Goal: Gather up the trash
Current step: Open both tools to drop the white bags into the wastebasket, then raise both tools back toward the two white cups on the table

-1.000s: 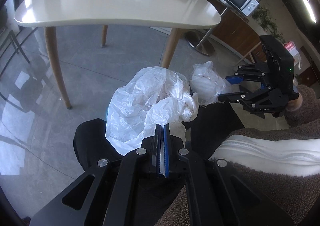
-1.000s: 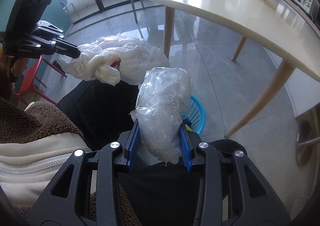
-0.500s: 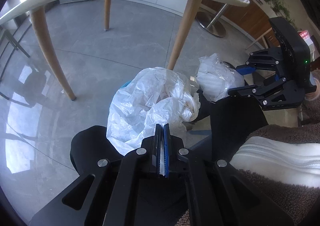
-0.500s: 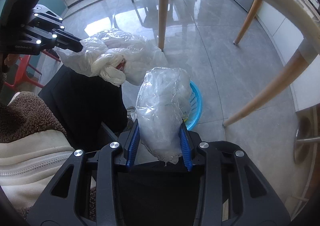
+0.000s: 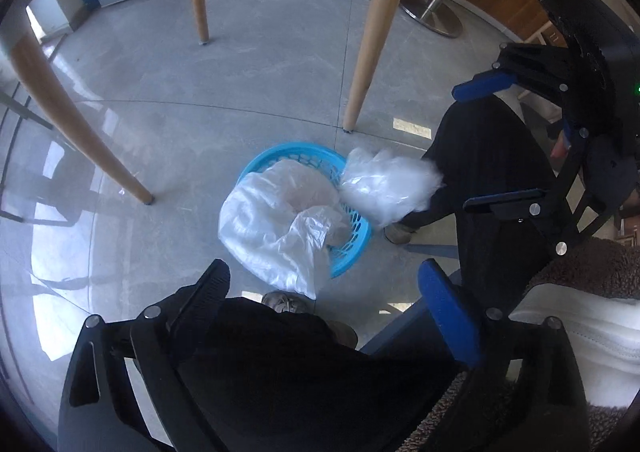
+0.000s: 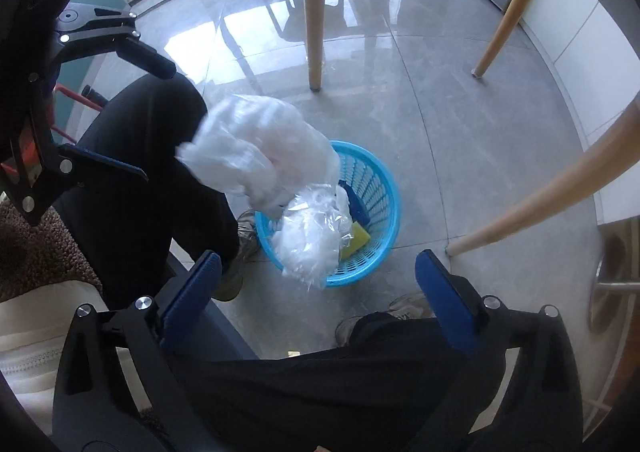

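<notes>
Left wrist view
- left gripper (image 5: 324,284): points steeply down at the floor; jaws opening, wide apart, nothing between the pads.
- large white bag (image 5: 280,228): crumpled plastic, lying over the near-left rim of the blue basket (image 5: 352,244), part inside, part spilling outside the rim toward the camera; clear of the gripper.
- clear bag (image 5: 388,187): blurred, at the basket's right rim, just beside the person's dark trouser leg (image 5: 480,171); whether it rests on the rim or is in the air cannot be told.
- right gripper (image 5: 492,139): at the right edge, jaws spread, empty.
- floor (image 5: 200,123): grey glossy tiles; wooden table legs (image 5: 372,31) stand behind the basket.
- shoe (image 5: 284,302): just below the white bag.

Right wrist view
- right gripper (image 6: 320,288): points down over the basket; jaws opening, far apart, gripping nothing.
- clear bag (image 6: 312,244): below the open jaws, over the basket's near side, its lower edge overlapping the rim.
- blue basket (image 6: 380,191): on the floor; inside show a yellow item (image 6: 358,238) and a dark blue item (image 6: 356,203).
- large white bag (image 6: 260,147): blurred, over the basket's left rim, beside the trouser leg.
- left gripper (image 6: 144,119): at the left edge, fingers apart, empty.
</notes>
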`<state>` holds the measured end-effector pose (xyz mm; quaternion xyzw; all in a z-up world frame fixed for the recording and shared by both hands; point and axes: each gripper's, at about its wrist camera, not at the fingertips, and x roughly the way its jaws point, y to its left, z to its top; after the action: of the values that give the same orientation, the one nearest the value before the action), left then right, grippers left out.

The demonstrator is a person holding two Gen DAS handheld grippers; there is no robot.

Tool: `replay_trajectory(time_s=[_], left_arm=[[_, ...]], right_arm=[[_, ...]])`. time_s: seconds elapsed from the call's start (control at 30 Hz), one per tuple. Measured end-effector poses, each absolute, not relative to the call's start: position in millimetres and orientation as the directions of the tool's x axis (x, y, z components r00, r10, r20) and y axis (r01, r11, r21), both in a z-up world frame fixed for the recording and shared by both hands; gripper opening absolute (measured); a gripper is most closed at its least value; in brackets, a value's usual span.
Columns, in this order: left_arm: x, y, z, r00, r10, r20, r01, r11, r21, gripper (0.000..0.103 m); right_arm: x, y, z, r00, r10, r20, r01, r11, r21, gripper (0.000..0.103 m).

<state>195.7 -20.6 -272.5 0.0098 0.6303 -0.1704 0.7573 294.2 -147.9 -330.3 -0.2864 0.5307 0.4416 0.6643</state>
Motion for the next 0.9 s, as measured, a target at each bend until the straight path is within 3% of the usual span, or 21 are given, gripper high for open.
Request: replay_trajectory(time_s=[0.33,0.9], left_arm=[[179,-13,-267,0.114,-0.3,-0.947,0.257,0.93,-0.263,0.097],[176,-18,-238,0.231,-0.293,-0.928,0.258,0.938,-0.232,0.097]], right_arm=[[295,-154,-327,0.015,0.297,-0.955,-0.891,0.436,0.122,0.094],[264,-169,-288,0.069,0.347,-0.935,-0.908,0.41,0.086,0.094]])
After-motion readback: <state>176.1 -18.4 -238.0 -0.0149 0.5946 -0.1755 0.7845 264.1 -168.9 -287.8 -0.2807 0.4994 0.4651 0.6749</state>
